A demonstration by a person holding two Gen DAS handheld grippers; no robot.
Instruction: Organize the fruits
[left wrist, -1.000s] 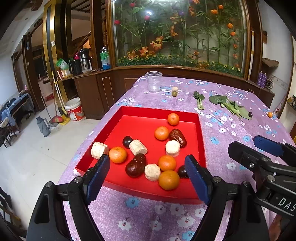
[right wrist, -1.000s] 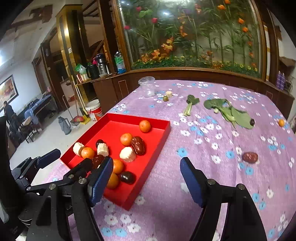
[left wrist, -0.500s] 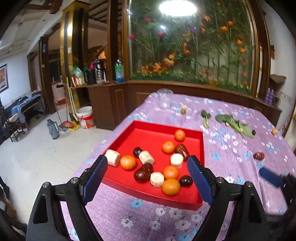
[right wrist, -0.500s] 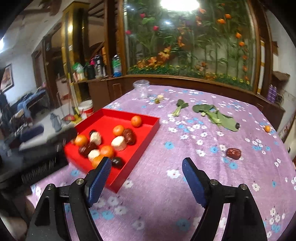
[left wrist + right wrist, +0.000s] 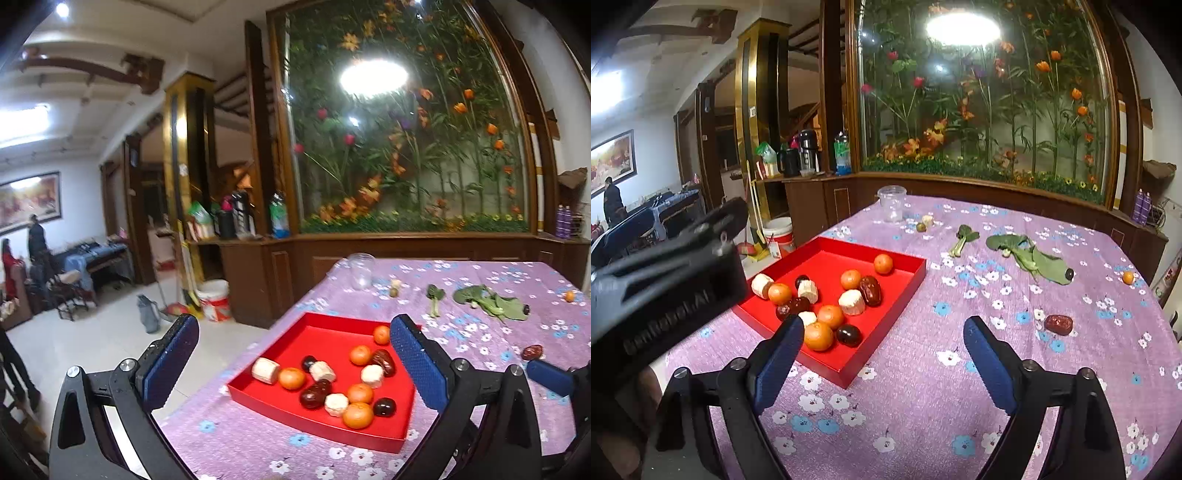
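A red tray [image 5: 332, 330] [image 5: 827, 254] on the purple flowered tablecloth holds several oranges, dark red dates and white cut pieces. A loose red date [image 5: 1058, 324] [image 5: 532, 352] lies on the cloth right of the tray. A small orange [image 5: 1128, 277] [image 5: 570, 295] sits near the table's far right edge. My left gripper [image 5: 295, 363] is open and empty, raised above the tray's near left side. My right gripper [image 5: 882, 360] is open and empty, above the cloth just right of the tray.
A clear plastic jar [image 5: 892, 204] stands at the table's back. Near it lie a small green fruit [image 5: 921, 227] and a white piece [image 5: 928, 220]. Leafy greens [image 5: 1027, 254] and a small bok choy [image 5: 962, 239] lie behind. A dark berry [image 5: 1069, 274] rests on a leaf.
Both grippers have lifted and drawn back from the table, so the tray looks smaller and farther. The left gripper has swung left. Both stay open and empty.
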